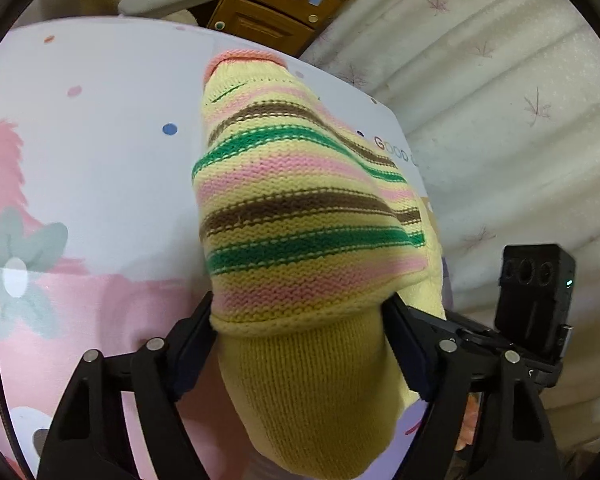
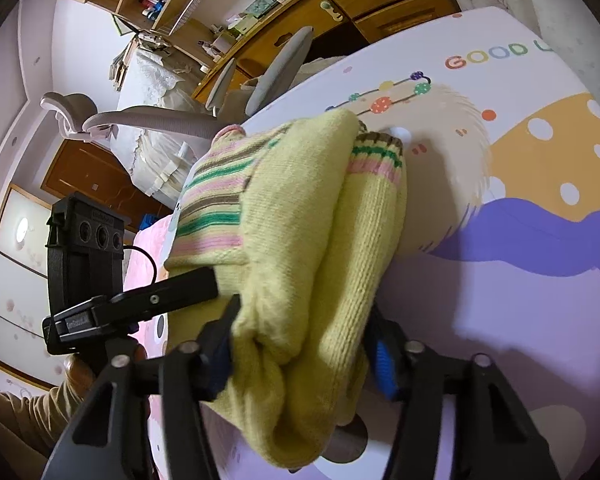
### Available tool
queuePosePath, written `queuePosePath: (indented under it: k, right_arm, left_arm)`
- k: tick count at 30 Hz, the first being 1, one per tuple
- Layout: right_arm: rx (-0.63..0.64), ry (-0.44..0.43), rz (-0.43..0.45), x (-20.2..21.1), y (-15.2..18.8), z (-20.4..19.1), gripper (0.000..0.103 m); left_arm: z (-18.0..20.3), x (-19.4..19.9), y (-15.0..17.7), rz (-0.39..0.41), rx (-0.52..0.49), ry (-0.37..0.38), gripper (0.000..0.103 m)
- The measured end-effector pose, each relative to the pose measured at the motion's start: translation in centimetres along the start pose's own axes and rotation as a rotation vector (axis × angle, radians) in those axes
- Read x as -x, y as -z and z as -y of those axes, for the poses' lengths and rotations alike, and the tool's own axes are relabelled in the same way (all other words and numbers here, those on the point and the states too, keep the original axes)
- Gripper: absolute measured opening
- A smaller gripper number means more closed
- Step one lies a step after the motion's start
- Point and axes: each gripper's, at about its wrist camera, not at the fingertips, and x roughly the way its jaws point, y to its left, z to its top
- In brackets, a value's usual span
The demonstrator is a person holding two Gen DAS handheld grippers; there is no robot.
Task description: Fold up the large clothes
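A knitted yellow sweater [image 1: 300,216] with pink, green and brown stripes is bunched and folded over a printed table top [image 1: 100,152]. My left gripper [image 1: 300,336] is shut on its yellow ribbed hem, which fills the gap between the fingers. In the right wrist view the sweater [image 2: 300,216] hangs in thick folds, a striped cuff lying on top. My right gripper [image 2: 300,340] is shut on a thick wad of the yellow knit. The left gripper's body [image 2: 88,264] shows at the left of that view, close beside the sweater.
The table cover [image 2: 520,272] has pink, purple and orange cartoon prints. A grey office chair [image 2: 148,120] and a wooden desk with drawers [image 2: 380,4] stand beyond the table's far edge. A white patterned curtain [image 1: 500,80] hangs to the right.
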Motion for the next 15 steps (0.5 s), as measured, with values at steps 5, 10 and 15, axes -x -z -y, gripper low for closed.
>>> queuePosePath:
  k: [5,10,15]
  right_arm:
    - [0.022,0.028,0.008,0.3,0.3,-1.2,0.042]
    - [0.022,0.035,0.025,1.2,1.4,-3.1,0.039]
    - [0.07,0.048,0.056,2.8,2.3,-7.0,0.038]
  left_arm:
    - [1.6,1.5,0.1,0.014,-0.074,-0.045,0.062]
    - [2.4,3.9,0.6,0.011,-0.099,-0.047,0.06]
    - [3.1,8.1,1.3,0.032,-0.12,-0.05,0.06]
